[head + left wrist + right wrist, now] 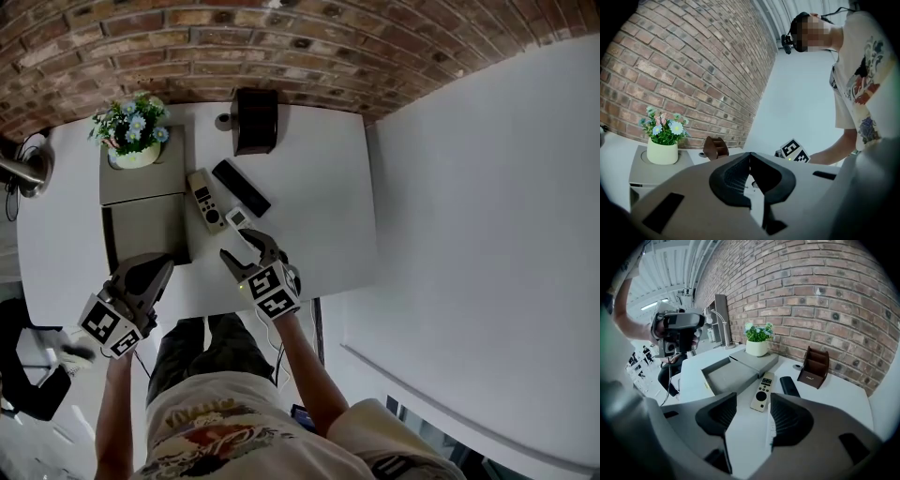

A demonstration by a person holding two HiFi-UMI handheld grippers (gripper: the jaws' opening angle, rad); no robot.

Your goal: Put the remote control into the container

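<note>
Cream remote control (205,199), screen above a dark round pad, lay mid-table (319,187), print unreadable; right gripper (244,248) gaped empty, left gripper (157,265) closed.

A white flowerpot (134,157) with blue and pink flowers (131,120) stands at the upper left of the head view. A brown wooden holder (255,120) sits at top centre on the white table (319,197), with a small round disc (223,121) just left of it. A brick wall (234,42) fills the top edge. A metal stand (23,169) shows at the far left.
</note>
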